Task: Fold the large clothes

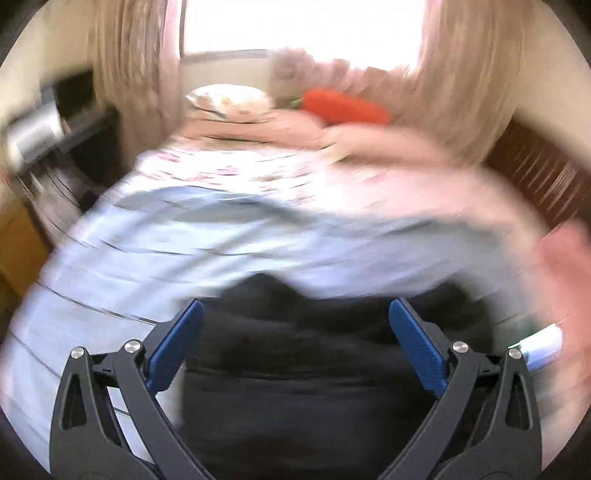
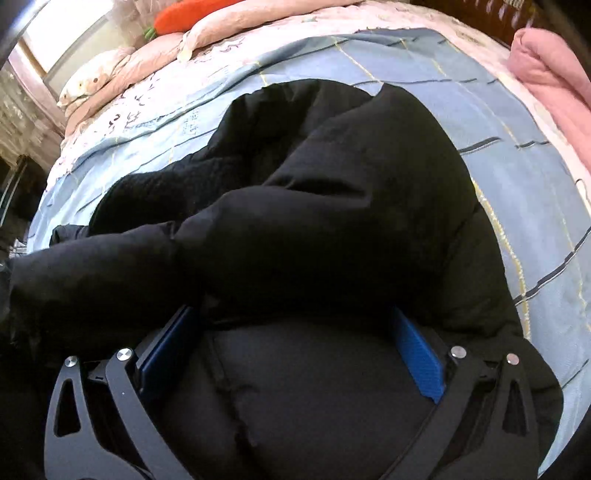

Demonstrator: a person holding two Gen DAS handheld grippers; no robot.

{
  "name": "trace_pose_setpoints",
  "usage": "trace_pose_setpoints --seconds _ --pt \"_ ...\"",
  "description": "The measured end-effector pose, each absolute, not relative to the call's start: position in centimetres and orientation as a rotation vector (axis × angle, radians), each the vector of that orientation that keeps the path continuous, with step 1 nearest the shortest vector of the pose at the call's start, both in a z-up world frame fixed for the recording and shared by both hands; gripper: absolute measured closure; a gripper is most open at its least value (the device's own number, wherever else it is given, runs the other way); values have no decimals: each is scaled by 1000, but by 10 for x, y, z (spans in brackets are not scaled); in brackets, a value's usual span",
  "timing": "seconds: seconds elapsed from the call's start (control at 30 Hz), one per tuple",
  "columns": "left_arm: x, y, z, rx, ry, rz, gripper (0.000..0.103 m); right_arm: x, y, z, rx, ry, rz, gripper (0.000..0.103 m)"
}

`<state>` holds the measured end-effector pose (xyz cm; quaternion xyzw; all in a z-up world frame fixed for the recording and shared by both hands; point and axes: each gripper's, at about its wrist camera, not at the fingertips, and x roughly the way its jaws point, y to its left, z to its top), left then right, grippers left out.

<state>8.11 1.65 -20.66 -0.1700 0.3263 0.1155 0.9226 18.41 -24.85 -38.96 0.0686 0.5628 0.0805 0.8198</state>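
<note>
Spread over the bed, a blue checked sheet carries one black padded coat, bunched in the middle with a sleeve laid across it. Both tools are released: the right tool is spread wide with coat bulging between its pads, the left tool gapes above it. Loose edges should be gripped and bulk flattened before folding. One orange carrot toy and one pink quilt are counted.
</note>
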Motion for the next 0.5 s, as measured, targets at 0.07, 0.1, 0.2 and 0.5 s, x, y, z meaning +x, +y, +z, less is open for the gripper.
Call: trace_pose_setpoints --seconds 0.07,0.1,0.2,0.5 --pt "75 -5 -185 -481 634 157 2 193 -248 -387 141 1206 183 1" --pt "78 -20 -184 -528 651 105 2 191 -246 -384 140 1211 187 1" --pt "108 -64 -223 -451 784 65 2 203 -248 -389 177 1247 218 1" --pt "164 -31 -383 -146 1048 195 2 210 -274 -402 178 1209 281 1"
